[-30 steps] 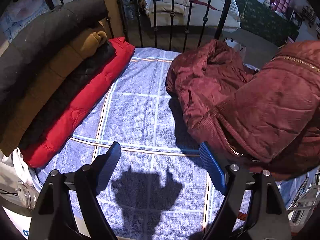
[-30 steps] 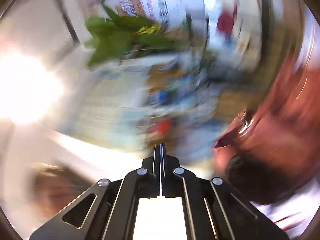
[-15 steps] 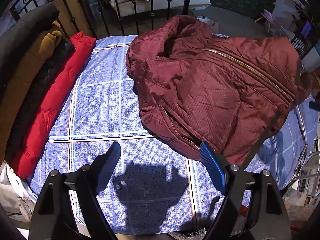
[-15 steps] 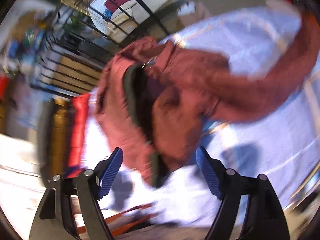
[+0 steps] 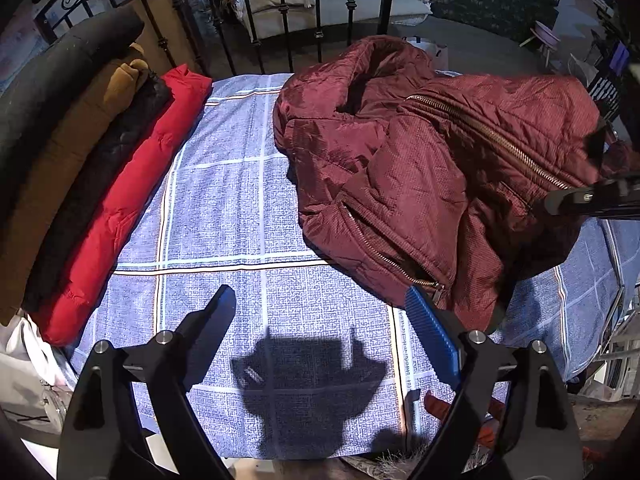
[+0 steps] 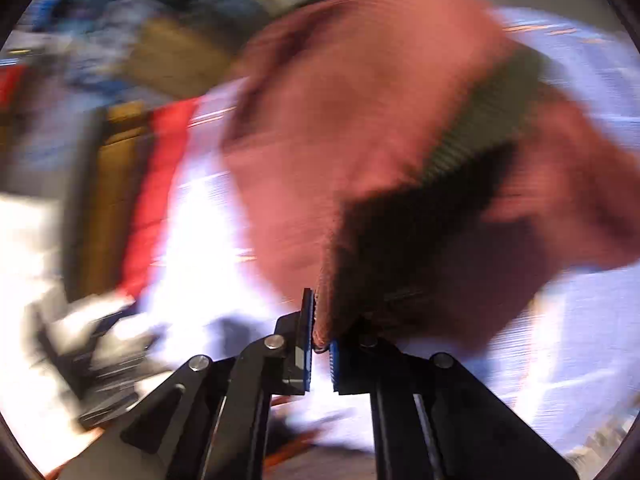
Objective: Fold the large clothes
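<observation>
A crumpled maroon puffer jacket (image 5: 424,168) with a gold zipper lies on the right half of a blue checked bedsheet (image 5: 224,208). My left gripper (image 5: 320,320) is open and empty, hovering over the sheet just left of the jacket's near hem. In the blurred right wrist view, my right gripper (image 6: 320,332) is shut on an edge of the jacket (image 6: 360,140), with fabric pinched between the blue pads. The right gripper also shows at the right edge of the left wrist view (image 5: 592,198), at the jacket's right side.
Folded clothes lie in a row along the left edge: a red jacket (image 5: 132,200), a black one (image 5: 92,184), a tan one (image 5: 60,152) and a dark grey one (image 5: 48,76). A black iron railing (image 5: 280,12) stands behind the bed. Clutter lies past the right edge.
The right gripper, open over the jacket half a second ago, has closed on the jacket's edge. The left view has shifted slightly; the jacket has settled on the sheet.
</observation>
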A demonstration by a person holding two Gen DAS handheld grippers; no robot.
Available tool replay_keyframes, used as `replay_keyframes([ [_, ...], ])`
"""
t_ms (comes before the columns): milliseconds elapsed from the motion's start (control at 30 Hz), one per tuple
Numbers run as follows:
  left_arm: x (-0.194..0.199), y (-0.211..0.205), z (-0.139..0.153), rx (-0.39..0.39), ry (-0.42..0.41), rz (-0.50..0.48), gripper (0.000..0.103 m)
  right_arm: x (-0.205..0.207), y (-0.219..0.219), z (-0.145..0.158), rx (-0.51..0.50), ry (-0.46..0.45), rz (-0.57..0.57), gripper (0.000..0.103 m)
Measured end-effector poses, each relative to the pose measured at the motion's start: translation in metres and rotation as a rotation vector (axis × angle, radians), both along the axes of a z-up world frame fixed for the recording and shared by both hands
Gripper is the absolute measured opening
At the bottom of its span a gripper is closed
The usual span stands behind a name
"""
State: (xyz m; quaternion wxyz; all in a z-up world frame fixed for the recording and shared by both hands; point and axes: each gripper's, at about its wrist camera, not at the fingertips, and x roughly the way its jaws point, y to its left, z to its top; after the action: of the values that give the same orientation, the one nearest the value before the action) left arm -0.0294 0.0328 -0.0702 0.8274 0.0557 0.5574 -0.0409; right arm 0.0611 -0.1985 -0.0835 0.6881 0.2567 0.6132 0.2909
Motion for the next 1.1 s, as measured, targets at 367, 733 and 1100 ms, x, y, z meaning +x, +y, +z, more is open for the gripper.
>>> replay_keyframes([
  [367, -0.014, 0.1, 0.05, 0.02, -0.119, 0.302, 0.086, -0.013, 0.06, 0.087, 0.166, -0.103, 0.257, 0.056],
  [733, -0.054, 0.058, -0.003, -0.01, 0.077, 0.1, 0.086, -0.075, -0.06, 0.024, -0.424, -0.062, 0.102, 0.076],
  [1100, -0.065, 0.068, -0.068, 0.043, 0.217, 0.046, 0.086, -0.127, -0.123, -0.139, -0.407, 0.222, -0.172, 0.076],
])
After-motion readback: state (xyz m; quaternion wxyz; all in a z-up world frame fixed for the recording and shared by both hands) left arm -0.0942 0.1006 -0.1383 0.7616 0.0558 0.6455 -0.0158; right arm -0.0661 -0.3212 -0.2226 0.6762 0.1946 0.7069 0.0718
